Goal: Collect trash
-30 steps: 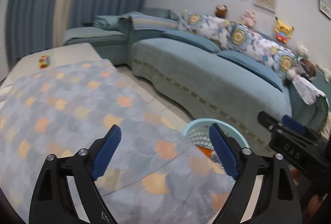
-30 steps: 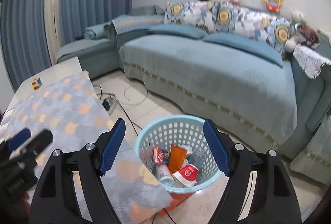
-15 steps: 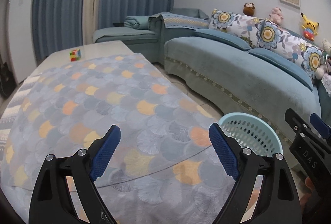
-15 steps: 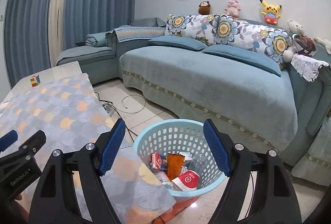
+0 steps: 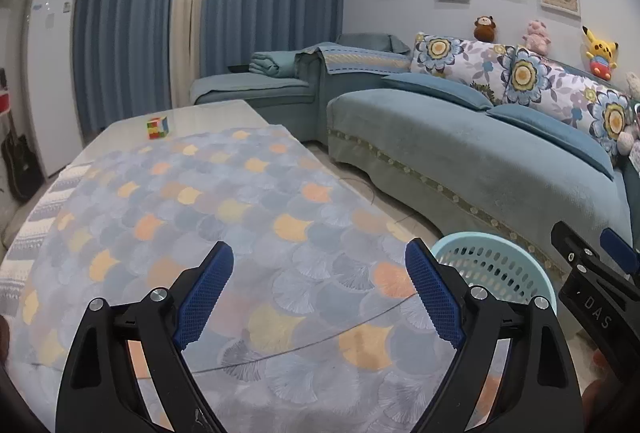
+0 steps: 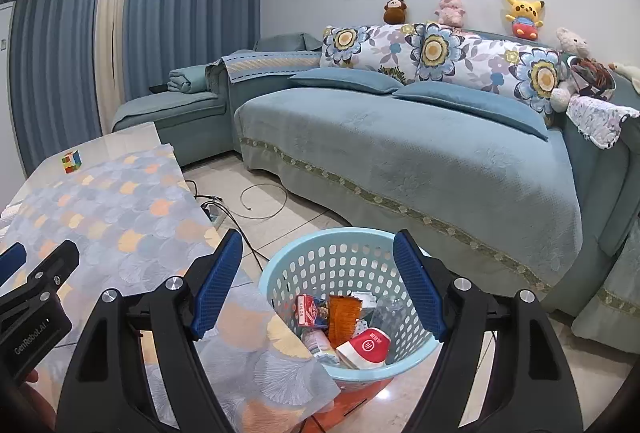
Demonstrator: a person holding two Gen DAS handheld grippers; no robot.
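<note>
A light blue plastic basket [image 6: 296,265] stands on the floor by the table's corner and holds several pieces of trash: a red-and-white cup [image 6: 366,347], an orange wrapper [image 6: 342,315], a red packet [image 6: 310,311]. My right gripper [image 6: 318,281] is open and empty, held above the basket. My left gripper [image 5: 320,291] is open and empty over the table cloth [image 5: 200,217]. The basket's rim also shows in the left wrist view [image 5: 496,265], with the right gripper [image 5: 596,273] at the right edge.
A colourful cube [image 5: 157,127] sits at the table's far end. A blue sofa [image 6: 420,153] with flowered cushions runs along the wall. Cables [image 6: 256,201] lie on the floor between table and sofa. A white fridge [image 5: 48,73] stands far left.
Both grippers have tilted up and back, so more of the room and wall shows. Both stay open and empty. The trash in the basket has not moved.
</note>
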